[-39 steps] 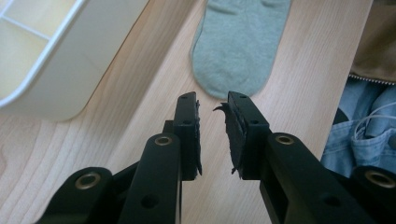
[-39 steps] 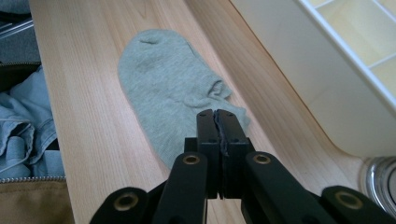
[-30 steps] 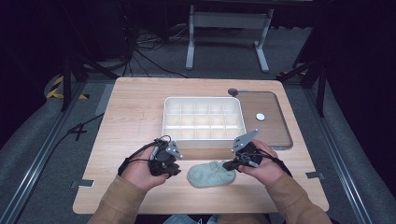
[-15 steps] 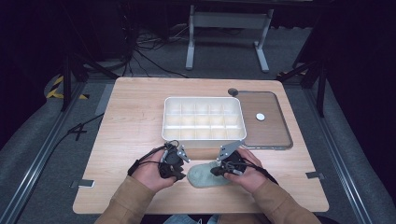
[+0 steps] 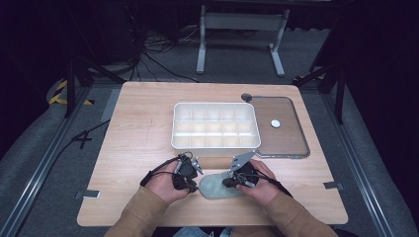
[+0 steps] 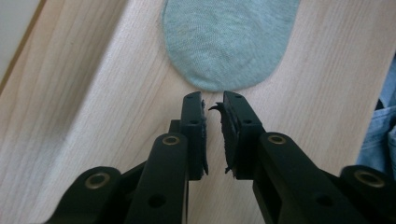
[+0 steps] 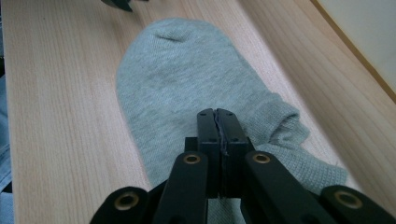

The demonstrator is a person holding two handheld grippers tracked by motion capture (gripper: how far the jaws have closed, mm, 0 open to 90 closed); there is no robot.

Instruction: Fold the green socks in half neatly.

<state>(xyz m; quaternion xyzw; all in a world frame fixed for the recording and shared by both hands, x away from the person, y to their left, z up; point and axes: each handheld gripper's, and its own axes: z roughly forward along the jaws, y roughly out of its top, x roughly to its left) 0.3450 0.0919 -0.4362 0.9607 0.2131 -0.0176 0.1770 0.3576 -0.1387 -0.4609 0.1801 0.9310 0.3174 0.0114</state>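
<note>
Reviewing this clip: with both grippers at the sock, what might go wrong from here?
The left gripper is just short of the sock's rounded toe end, jaws only slightly apart, so it may push the fabric instead of catching it. The right gripper, jaws together over the sock, may be pinching little or nothing; a lift could slip.

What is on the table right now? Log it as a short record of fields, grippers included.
surface: wooden table
sock: pale green-grey sock, lying flat at the near edge
left gripper: slightly open, tips just short of the sock's rounded end, holding nothing
right gripper: jaws together over the sock's cuff end; grip on the fabric unclear
tray: white compartment tray, looks empty
lid: brown-tinted lid beside the tray, flat
</note>
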